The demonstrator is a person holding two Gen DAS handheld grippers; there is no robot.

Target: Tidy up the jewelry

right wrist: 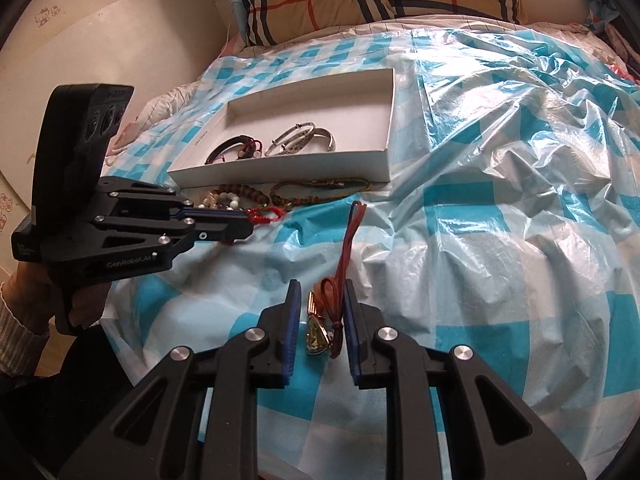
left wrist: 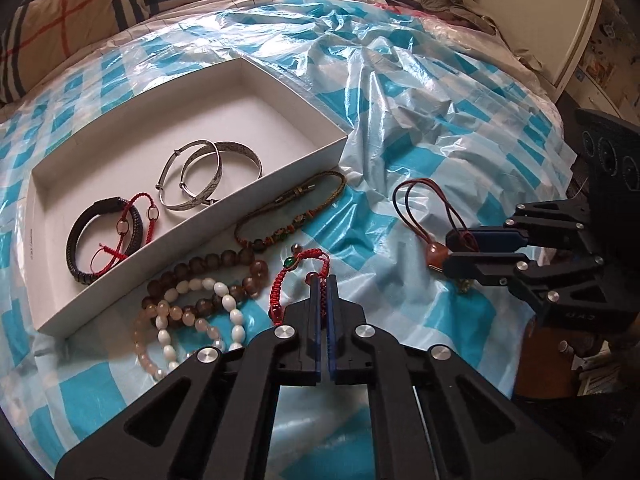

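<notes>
Jewelry lies partly in the white box (left wrist: pixel 248 196), partly beside it. The left gripper (left wrist: pixel 324 280) is clenched on the red bracelet (left wrist: pixel 298 276); the right gripper's (right wrist: pixel 320 292) jaws stand released, the pendant cord (right wrist: pixel 334 296) between them.

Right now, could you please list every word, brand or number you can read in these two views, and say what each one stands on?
"GenRobot.AI": white lettering on the side of the black left gripper, seen from the right wrist.
Small print on the left wall of the white cardboard box: too small to read.
Embossed marks on the black right gripper body, in the left wrist view: illegible.
Small label at the left gripper's rear: blurred.
</notes>
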